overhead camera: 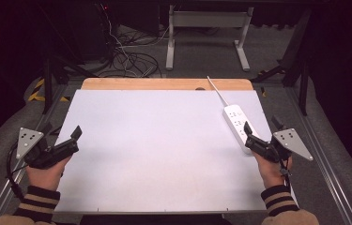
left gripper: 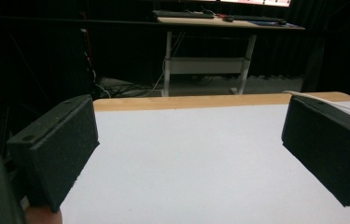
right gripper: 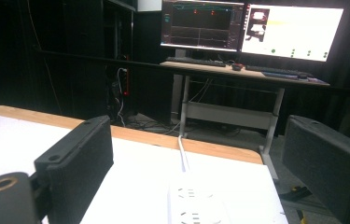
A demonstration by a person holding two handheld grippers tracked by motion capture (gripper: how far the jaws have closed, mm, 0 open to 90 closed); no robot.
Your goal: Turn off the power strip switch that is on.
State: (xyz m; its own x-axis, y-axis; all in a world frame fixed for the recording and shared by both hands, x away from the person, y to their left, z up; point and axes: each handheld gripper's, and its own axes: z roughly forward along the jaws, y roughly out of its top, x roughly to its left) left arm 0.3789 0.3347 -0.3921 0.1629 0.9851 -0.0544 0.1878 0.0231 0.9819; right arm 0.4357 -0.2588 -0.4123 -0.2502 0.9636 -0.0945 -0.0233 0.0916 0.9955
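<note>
A white power strip [overhead camera: 236, 123] lies on the right side of the white table top [overhead camera: 155, 150], and its cable runs off over the far edge. My right gripper [overhead camera: 262, 127] is at the strip's near end, held in a hand. In the right gripper view the right gripper [right gripper: 200, 172] is open, with the strip [right gripper: 196, 210] low between the jaws and no pad touching it. My left gripper [overhead camera: 62, 131] rests at the table's left edge. In the left gripper view the left gripper [left gripper: 191, 154] is open over bare white surface, nothing between its jaws.
A wooden strip [overhead camera: 164, 84] edges the far side of the table. Beyond it stand a desk frame [overhead camera: 206, 21] and loose floor cables [overhead camera: 126, 56]. Lit monitors [right gripper: 252, 30] sit on that desk. Dark stands flank both sides.
</note>
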